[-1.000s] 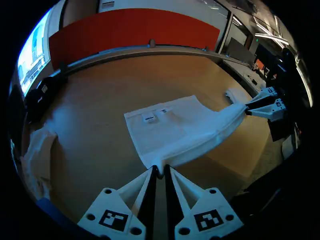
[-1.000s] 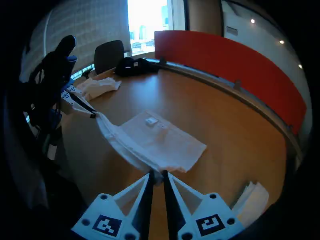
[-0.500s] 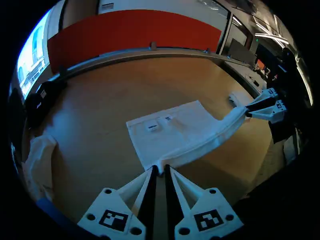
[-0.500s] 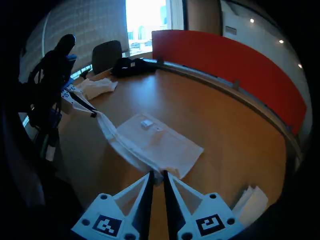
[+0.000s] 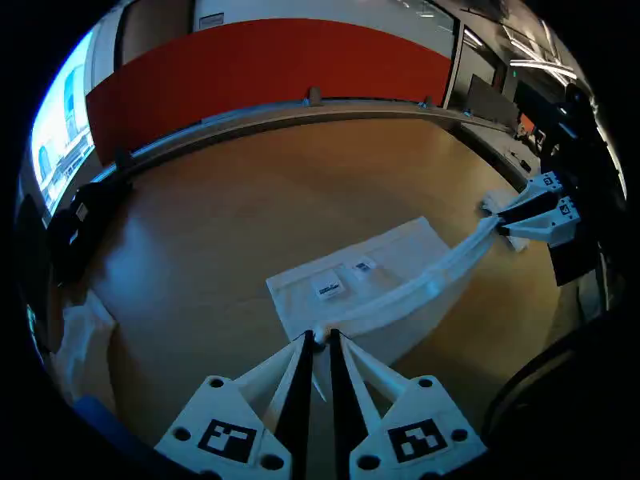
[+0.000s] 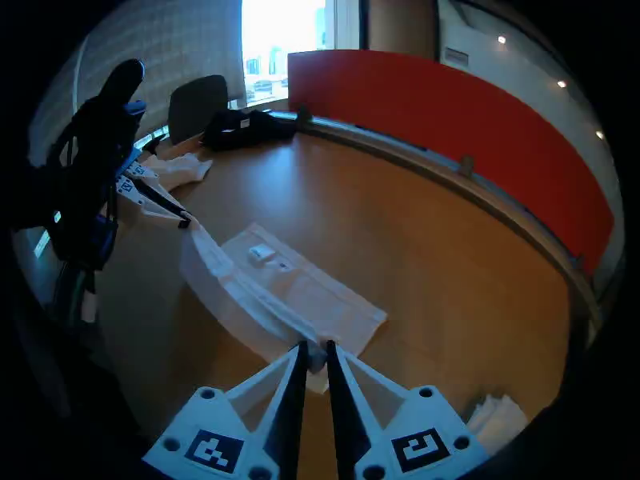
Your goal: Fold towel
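Left gripper (image 5: 320, 338) has its two fingers closed together on one corner of the white towel (image 5: 376, 280), and right gripper (image 6: 316, 352) is closed the same way on the neighbouring corner. The towel edge between the two corners runs as a raised, slightly sagging band from one gripper to the other. The remainder of the towel lies flat on the wooden table (image 5: 240, 200) just ahead of both sets of fingertips. Pinching both corners at once appears intended to keep that edge straight and clear of the table, so it can be carried over the flat portion without bunching. Two small sewn tags (image 5: 328, 286) sit on the upper face of the flat portion, ahead of the left gripper and near the held edge. Any writing on them is too small to read. Square black-and-white fiducial markers (image 5: 226, 440) are fixed to the finger bases and carry no legible text. Well to the left of the left gripper, a loose white cloth (image 5: 76, 352) rests at the table edge.
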A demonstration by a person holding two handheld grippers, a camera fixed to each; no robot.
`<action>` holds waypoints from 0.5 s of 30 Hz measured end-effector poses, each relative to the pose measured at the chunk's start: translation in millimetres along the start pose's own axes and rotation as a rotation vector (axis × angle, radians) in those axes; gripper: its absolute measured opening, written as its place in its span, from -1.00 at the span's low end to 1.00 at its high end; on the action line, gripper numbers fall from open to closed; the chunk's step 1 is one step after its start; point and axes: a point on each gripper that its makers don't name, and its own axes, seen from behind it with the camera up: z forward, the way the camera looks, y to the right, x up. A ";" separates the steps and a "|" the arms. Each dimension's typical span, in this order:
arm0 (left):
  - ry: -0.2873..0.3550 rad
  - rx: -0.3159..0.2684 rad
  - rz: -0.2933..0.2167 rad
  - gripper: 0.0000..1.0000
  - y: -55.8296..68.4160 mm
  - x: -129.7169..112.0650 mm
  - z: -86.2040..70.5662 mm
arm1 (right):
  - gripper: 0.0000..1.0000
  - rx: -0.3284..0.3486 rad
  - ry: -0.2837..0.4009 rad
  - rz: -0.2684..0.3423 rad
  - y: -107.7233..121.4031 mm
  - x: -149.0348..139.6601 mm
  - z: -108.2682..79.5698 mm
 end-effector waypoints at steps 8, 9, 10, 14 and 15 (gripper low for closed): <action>0.010 0.007 0.011 -0.71 -10.0 16.0 20.2 | -0.65 -0.029 -0.011 0.016 17.1 0.5 17.1; 0.009 0.007 0.014 -0.71 -10.9 16.9 21.8 | -0.65 -0.030 -0.011 0.020 18.9 0.8 18.9; 0.008 0.008 0.017 -0.71 -11.8 17.7 23.4 | -0.65 -0.032 -0.012 0.023 20.7 1.1 20.6; 0.002 0.010 0.029 -0.71 -13.6 19.4 29.1 | -0.65 -0.036 -0.013 0.032 26.4 1.9 25.9; 0.001 0.009 0.031 -0.71 -13.2 19.2 29.7 | -0.65 -0.037 -0.014 0.031 27.1 1.5 26.3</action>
